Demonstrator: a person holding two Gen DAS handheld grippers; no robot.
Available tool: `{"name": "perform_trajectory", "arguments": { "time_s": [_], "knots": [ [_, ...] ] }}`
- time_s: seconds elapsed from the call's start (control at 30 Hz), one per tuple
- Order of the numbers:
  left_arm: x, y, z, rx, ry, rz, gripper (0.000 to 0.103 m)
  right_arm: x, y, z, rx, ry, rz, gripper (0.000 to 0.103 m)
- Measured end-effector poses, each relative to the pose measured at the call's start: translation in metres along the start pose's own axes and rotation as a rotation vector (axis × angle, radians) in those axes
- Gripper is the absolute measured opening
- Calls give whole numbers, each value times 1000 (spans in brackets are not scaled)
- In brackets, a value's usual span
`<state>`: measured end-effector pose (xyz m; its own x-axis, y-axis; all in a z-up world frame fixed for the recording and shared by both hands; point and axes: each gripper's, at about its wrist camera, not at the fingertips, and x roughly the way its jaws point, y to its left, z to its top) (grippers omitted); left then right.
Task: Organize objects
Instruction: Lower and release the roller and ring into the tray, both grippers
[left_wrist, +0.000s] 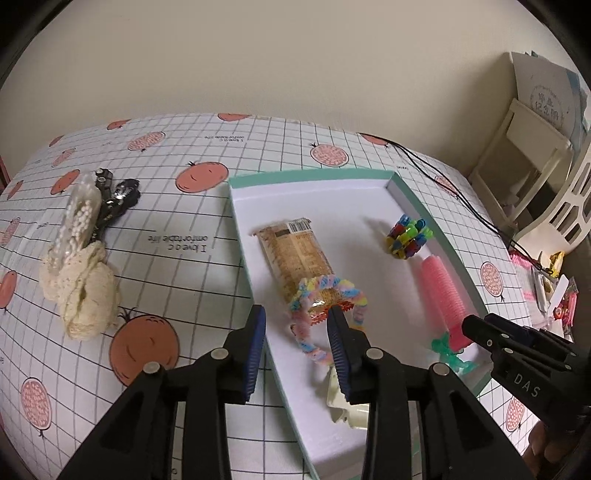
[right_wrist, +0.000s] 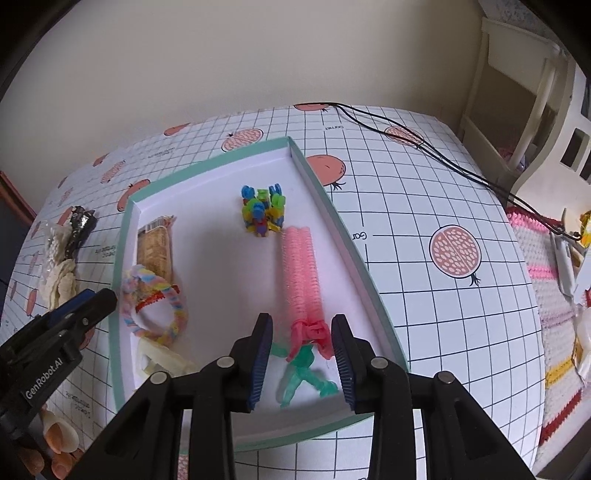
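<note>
Here, the shallow mint-edged box (right_wrist: 354, 251) holds every sorted item. Right gripper (right_wrist: 301, 360): jaws parted, straddling the knotted end of the pink hair roller (right_wrist: 300, 273), which runs toward 12 o'clock; neither pad touches it. Left gripper (left_wrist: 295, 350): jaws parted, its right finger at the pastel fuzzy ring (left_wrist: 325, 317). At its 10 o'clock, outside the box, lies the cream lace bundle (left_wrist: 86, 291).

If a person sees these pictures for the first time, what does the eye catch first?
Probably the shallow green-rimmed box in the middle of the fruit-print tablecloth, with the long pink mesh roll along its right wall and bright plastic clips beyond it. Next, the pastel fuzzy ring lying over a snack bar, just ahead of the left gripper's open jaws.
</note>
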<state>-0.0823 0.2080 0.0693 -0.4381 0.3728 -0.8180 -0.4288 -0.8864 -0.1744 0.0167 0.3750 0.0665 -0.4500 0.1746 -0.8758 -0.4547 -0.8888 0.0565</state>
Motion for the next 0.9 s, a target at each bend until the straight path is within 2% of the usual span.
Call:
{"name": "perform_trajectory", "arguments": {
  "time_s": [0.13,0.2,0.27,0.4,0.53,0.6,0.73,0.8,0.9],
  "knots": [
    [-6,8,0,-19,-3,0,37,-4,5,-2,-15,-8,5,36],
    [-8,11,-1,-30,1,5,46,-5,8,-3,-18,-13,9,36],
    [-10,15,-1,-42,3,8,49,-6,11,-3,-18,-14,17,37],
    [-11,23,-1,-52,8,28,51,-8,18,-3,-35,-25,27,57],
    [-13,31,-2,-66,13,46,52,-11,24,-2,-38,-40,37,63],
    [-13,35,-2,-73,14,55,67,-11,29,-2,-49,-40,42,70],
    [-17,43,-1,-95,3,77,70,-11,37,-3,-79,-50,47,83],
    [-18,48,-1,-115,2,80,81,-12,40,-3,-85,-54,56,88],
    [-19,55,0,-134,-7,94,82,-12,44,-3,-91,-60,62,93]
  ]
}}
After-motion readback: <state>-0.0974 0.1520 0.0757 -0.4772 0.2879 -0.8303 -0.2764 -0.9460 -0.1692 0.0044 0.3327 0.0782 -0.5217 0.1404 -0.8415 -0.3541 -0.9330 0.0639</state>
